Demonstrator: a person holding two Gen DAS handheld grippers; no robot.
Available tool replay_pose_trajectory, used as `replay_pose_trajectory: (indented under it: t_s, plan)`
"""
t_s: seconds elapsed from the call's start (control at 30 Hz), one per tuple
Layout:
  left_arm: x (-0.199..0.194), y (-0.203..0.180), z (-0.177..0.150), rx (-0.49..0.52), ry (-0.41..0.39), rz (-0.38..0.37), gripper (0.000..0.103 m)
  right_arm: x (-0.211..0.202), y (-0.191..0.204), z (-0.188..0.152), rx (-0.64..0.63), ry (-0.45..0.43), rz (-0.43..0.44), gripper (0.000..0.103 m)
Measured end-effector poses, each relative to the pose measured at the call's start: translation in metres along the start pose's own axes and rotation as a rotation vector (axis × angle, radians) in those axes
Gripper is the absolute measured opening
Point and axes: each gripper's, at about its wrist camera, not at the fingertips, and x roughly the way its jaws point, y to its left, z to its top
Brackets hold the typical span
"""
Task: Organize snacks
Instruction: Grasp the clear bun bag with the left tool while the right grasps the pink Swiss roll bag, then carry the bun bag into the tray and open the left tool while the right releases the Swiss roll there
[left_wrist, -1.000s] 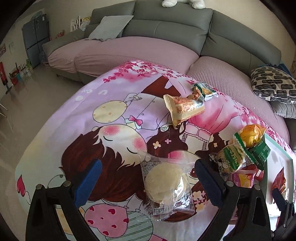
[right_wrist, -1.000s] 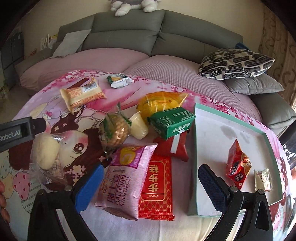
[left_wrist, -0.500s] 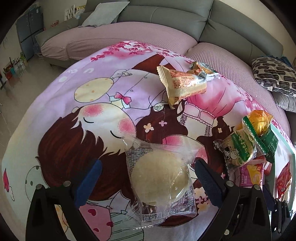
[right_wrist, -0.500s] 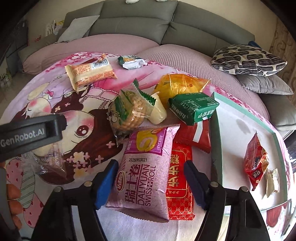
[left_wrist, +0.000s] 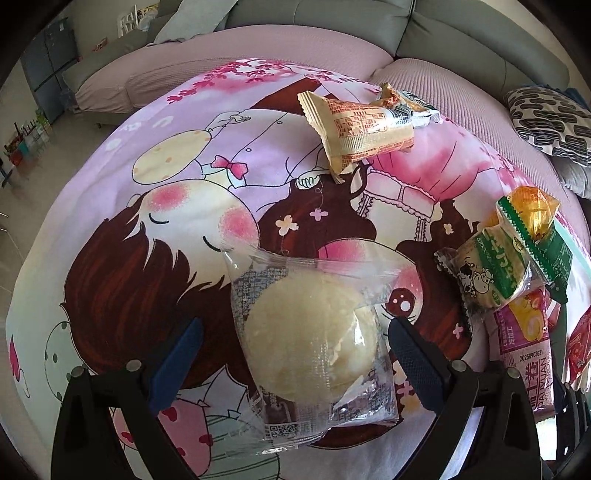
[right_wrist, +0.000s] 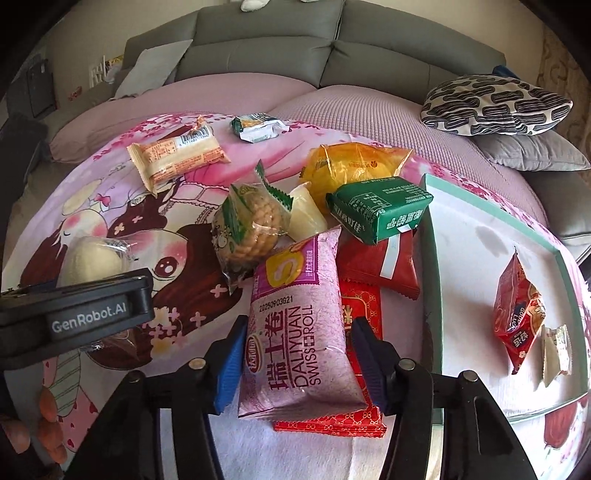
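Observation:
A round pale bun in a clear wrapper (left_wrist: 310, 332) lies on the cartoon-print cloth (left_wrist: 147, 184). My left gripper (left_wrist: 295, 354) stands open astride it, a blue pad on each side with gaps. In the right wrist view a pink Swiss roll pack (right_wrist: 295, 325) lies between the fingers of my right gripper (right_wrist: 299, 365). Its jaws are closing and both pads touch the pack's long sides. The pack rests partly on a flat red packet (right_wrist: 364, 306). A white tray with a teal rim (right_wrist: 430, 258) lies to the right and holds a red packet (right_wrist: 517, 314) and a small white one (right_wrist: 554, 350).
Loose snacks lie beyond the pink pack: a biscuit bag (right_wrist: 251, 229), a green pack (right_wrist: 380, 206), a yellow bag (right_wrist: 351, 166), a red pack (right_wrist: 380, 258), an orange-beige pack (right_wrist: 177, 155) and a small green-white packet (right_wrist: 255, 127). A grey sofa (right_wrist: 266, 37) with a patterned cushion (right_wrist: 495, 99) stands behind.
The left gripper has come down closer over the bun, still wide. The right gripper's jaws have narrowed from wide open onto the pink pack's sides.

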Motion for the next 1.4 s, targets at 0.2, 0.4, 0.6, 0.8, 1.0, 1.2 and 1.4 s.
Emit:
replay_pose_trajectory:
  t_s: [0.2, 0.4, 0.6, 0.8, 1.0, 1.2, 1.4]
  plan:
    - [-0.002, -0.002, -0.002, 0.007, -0.007, -0.015, 0.083, -0.001, 0.001, 0.000, 0.001, -0.005, 0.013, 0.048]
    - [-0.006, -0.001, 0.000, -0.009, -0.025, -0.067, 0.057, -0.004, -0.006, 0.000, 0.037, -0.009, 0.047, 0.045]
    - [-0.012, 0.002, 0.003, -0.015, -0.043, -0.099, 0.055, -0.011, -0.013, 0.001, 0.062, -0.018, 0.071, 0.043]
    - [-0.021, -0.002, 0.004, -0.013, -0.076, -0.105, 0.055, -0.018, -0.022, 0.002, 0.084, -0.021, 0.091, 0.040]
    - [-0.029, -0.006, 0.005, -0.007, -0.099, -0.100, 0.055, -0.028, -0.034, 0.001, 0.113, -0.039, 0.121, 0.040]
    - [-0.049, -0.013, 0.007, 0.004, -0.151, -0.111, 0.055, -0.047, -0.047, 0.003, 0.147, -0.085, 0.147, 0.040]
    - [-0.064, -0.025, 0.006, 0.033, -0.187, -0.127, 0.055, -0.051, -0.061, 0.003, 0.178, -0.086, 0.148, 0.040]
